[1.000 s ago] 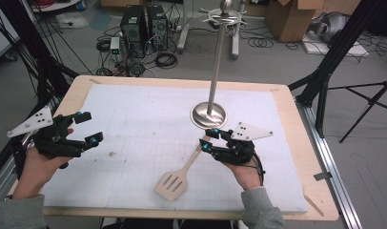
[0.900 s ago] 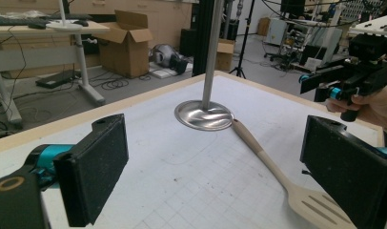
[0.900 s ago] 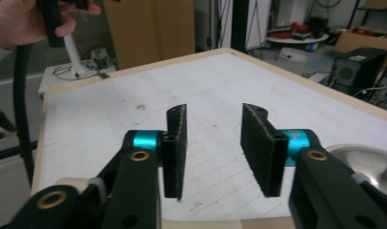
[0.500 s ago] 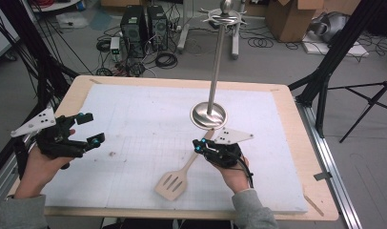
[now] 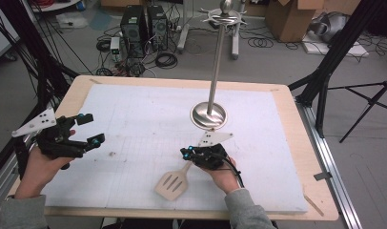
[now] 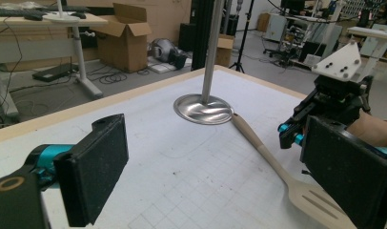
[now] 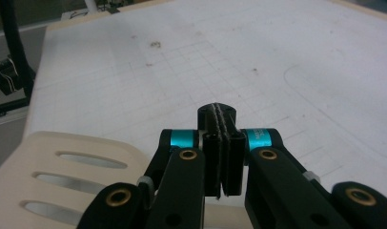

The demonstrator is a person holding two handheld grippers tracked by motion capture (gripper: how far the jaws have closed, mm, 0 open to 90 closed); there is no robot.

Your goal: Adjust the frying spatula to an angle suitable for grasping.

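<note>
A pale wooden slotted spatula (image 5: 172,183) lies on the white mat, its handle (image 6: 258,143) running up to the round base of a metal stand (image 5: 208,115). My right gripper (image 5: 184,152) sits low right over that handle, pointing left, its jaws pressed together; in the right gripper view (image 7: 219,114) the pads meet with nothing between them and the blade (image 7: 63,162) lies below left. My left gripper (image 5: 89,129) hovers at the mat's left edge, open and empty, its pads (image 6: 94,171) wide apart.
The stand's tall pole (image 5: 216,62) rises from the mat's middle with a hooked top. The white gridded mat (image 5: 148,109) covers a wooden tabletop (image 5: 320,191). Cables, computer towers and cardboard boxes lie on the floor beyond the far edge.
My right gripper has moved left and down onto the spatula's handle, and its jaws have closed. The left gripper has stayed put.
</note>
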